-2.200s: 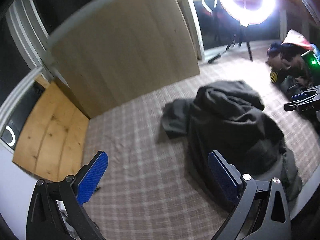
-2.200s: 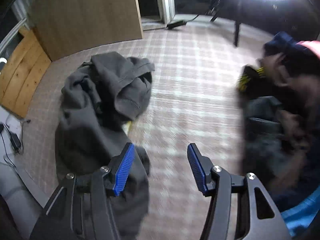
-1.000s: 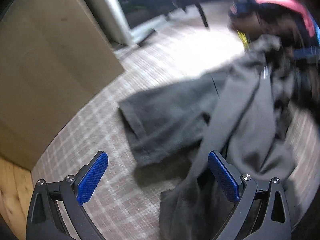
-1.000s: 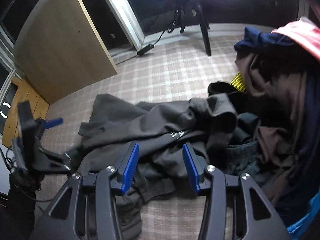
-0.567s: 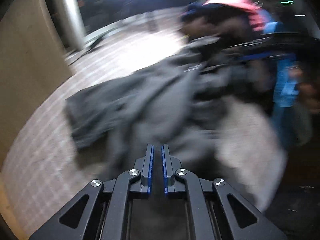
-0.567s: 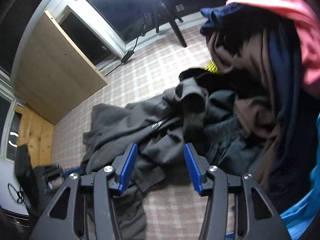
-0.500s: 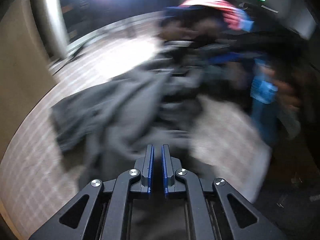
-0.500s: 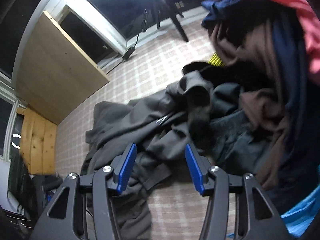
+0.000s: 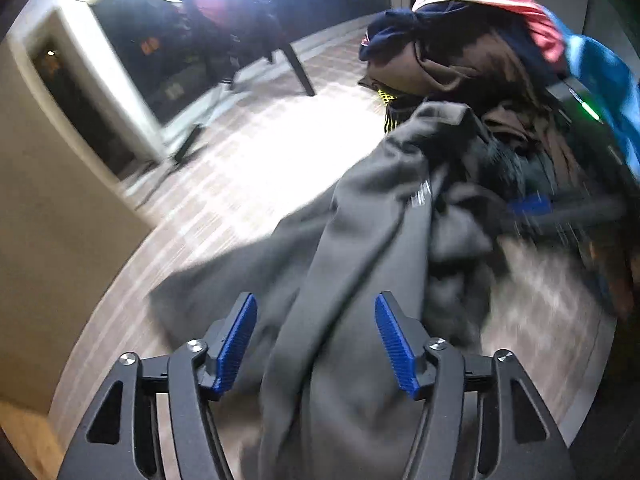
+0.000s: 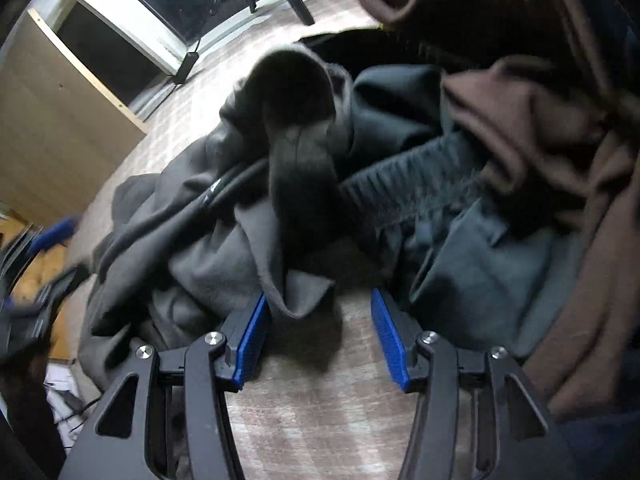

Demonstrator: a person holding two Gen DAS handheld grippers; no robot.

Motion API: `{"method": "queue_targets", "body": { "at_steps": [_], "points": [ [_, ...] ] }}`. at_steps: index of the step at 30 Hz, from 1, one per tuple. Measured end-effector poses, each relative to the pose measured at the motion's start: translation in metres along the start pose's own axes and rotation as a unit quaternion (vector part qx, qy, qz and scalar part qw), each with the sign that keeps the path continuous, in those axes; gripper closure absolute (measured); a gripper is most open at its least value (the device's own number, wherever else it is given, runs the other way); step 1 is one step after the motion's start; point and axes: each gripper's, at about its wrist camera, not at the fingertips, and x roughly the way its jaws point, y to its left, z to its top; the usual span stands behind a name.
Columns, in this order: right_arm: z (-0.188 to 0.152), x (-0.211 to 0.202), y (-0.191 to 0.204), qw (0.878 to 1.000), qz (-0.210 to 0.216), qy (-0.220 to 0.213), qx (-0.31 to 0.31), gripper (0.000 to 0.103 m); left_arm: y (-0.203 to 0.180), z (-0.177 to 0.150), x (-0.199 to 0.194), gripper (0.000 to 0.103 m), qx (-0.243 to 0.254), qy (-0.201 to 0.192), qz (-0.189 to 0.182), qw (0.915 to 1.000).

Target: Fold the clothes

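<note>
Our left hand-held gripper (image 9: 316, 344) stands with its jaws apart, a long ridge of the dark grey sweatshirt (image 9: 360, 248) running up between them but not pinched. Our right hand-held gripper (image 10: 318, 340) is likewise spread wide, holding nothing, with a loose corner of the same grey fleece just ahead of its left pad. The sweatshirt lies crumpled and twisted on the checked carpet, its far end running into the heap of mixed clothes (image 9: 472, 52) at the carpet's far right.

To do this well, we judge that each jaw should take a single layer at a true edge or hem, not a bunched ridge, and that the garment should be drawn clear of the heap and spread flat before any fold.

Beyond the carpet (image 9: 248, 168) stand a light wooden panel (image 10: 52, 120), a dark window (image 9: 136, 44) and tripod legs (image 9: 298, 68); bright glare washes out the floor there.
</note>
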Motion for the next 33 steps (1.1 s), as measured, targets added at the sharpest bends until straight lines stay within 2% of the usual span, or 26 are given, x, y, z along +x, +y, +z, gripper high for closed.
{"method": "queue_targets", "body": {
  "at_steps": [3, 4, 5, 6, 7, 8, 10, 12, 16, 19, 21, 23, 25, 27, 28, 29, 30, 31, 32, 33],
  "points": [
    [-0.002, 0.004, -0.001, 1.0, -0.001, -0.002, -0.003, 0.05, -0.006, 0.02, 0.033, 0.041, 0.015, 0.032, -0.019, 0.9992],
    [-0.003, 0.004, -0.001, 1.0, 0.003, -0.007, -0.006, 0.05, -0.007, 0.022, 0.039, 0.045, 0.019, 0.039, -0.022, 0.9988],
    [-0.003, 0.005, -0.001, 1.0, 0.006, -0.011, -0.008, 0.05, -0.007, 0.024, 0.045, 0.053, 0.022, 0.046, -0.026, 0.9984],
    [-0.004, 0.005, -0.001, 1.0, 0.009, -0.015, -0.012, 0.05, -0.008, 0.026, 0.051, 0.081, 0.026, 0.053, -0.029, 0.9978],
    [-0.004, 0.005, 0.001, 1.0, 0.01, -0.019, -0.021, 0.051, -0.008, 0.027, 0.057, 0.097, 0.03, 0.059, -0.033, 0.9973],
    [-0.004, 0.005, 0.002, 0.999, 0.012, -0.023, -0.03, 0.065, -0.009, 0.029, 0.063, 0.097, 0.033, 0.066, -0.036, 0.9966],
    [-0.004, 0.003, 0.005, 0.998, 0.028, -0.023, -0.043, 0.092, 0.008, 0.025, 0.046, 0.098, 0.008, 0.047, -0.044, 0.9979],
    [-0.003, -0.006, 0.006, 0.998, 0.031, -0.032, -0.049, 0.092, 0.033, 0.017, 0.018, 0.098, -0.025, 0.018, -0.047, 0.9984],
    [0.005, -0.05, 0.016, 0.994, 0.024, -0.072, -0.075, 0.096, 0.09, -0.017, -0.048, 0.098, -0.084, -0.026, -0.022, 0.9959],
    [0.008, -0.09, 0.029, 0.988, 0.029, -0.104, -0.11, 0.096, 0.136, -0.067, -0.1, 0.098, -0.145, -0.052, -0.004, 0.9881],
    [0.003, -0.105, 0.042, 0.982, -0.001, -0.096, -0.162, 0.096, 0.152, -0.105, -0.109, 0.096, -0.165, -0.036, 0.029, 0.9853],
    [-0.003, -0.094, 0.045, 0.978, -0.05, -0.055, -0.194, 0.093, 0.161, -0.134, -0.108, 0.089, -0.176, -0.013, 0.058, 0.9826],
    [-0.008, -0.084, 0.048, 0.971, -0.089, -0.019, -0.222, 0.087, 0.161, -0.145, -0.097, 0.088, -0.183, -0.001, 0.063, 0.9811],
    [0.004, -0.077, 0.052, 0.974, -0.058, -0.031, -0.217, 0.07, 0.161, -0.155, -0.086, 0.087, -0.19, 0.012, 0.068, 0.9793],
    [0.011, -0.074, 0.054, 0.975, -0.042, -0.039, -0.215, 0.055, 0.161, -0.16, -0.081, 0.083, -0.194, 0.018, 0.07, 0.9784],
    [0.021, -0.069, 0.06, 0.975, -0.023, -0.049, -0.214, 0.044, 0.161, -0.166, -0.075, 0.081, -0.197, 0.024, 0.073, 0.9774],
    [0.029, -0.063, 0.065, 0.975, -0.014, -0.053, -0.216, 0.041, 0.162, -0.171, -0.07, 0.078, -0.201, 0.031, 0.075, 0.9763],
    [0.037, -0.053, 0.071, 0.975, -0.008, -0.047, -0.218, 0.04, 0.162, -0.176, -0.064, 0.07, -0.204, 0.037, 0.078, 0.9752],
    [0.046, -0.043, 0.077, 0.975, -0.002, -0.041, -0.22, 0.04, 0.154, -0.174, -0.058, 0.064, -0.194, 0.037, 0.076, 0.9774],
    [0.054, -0.033, 0.083, 0.975, 0.004, -0.035, -0.221, 0.04, 0.143, -0.166, -0.053, 0.053, -0.171, 0.03, 0.072, 0.9822]
  ]
}}
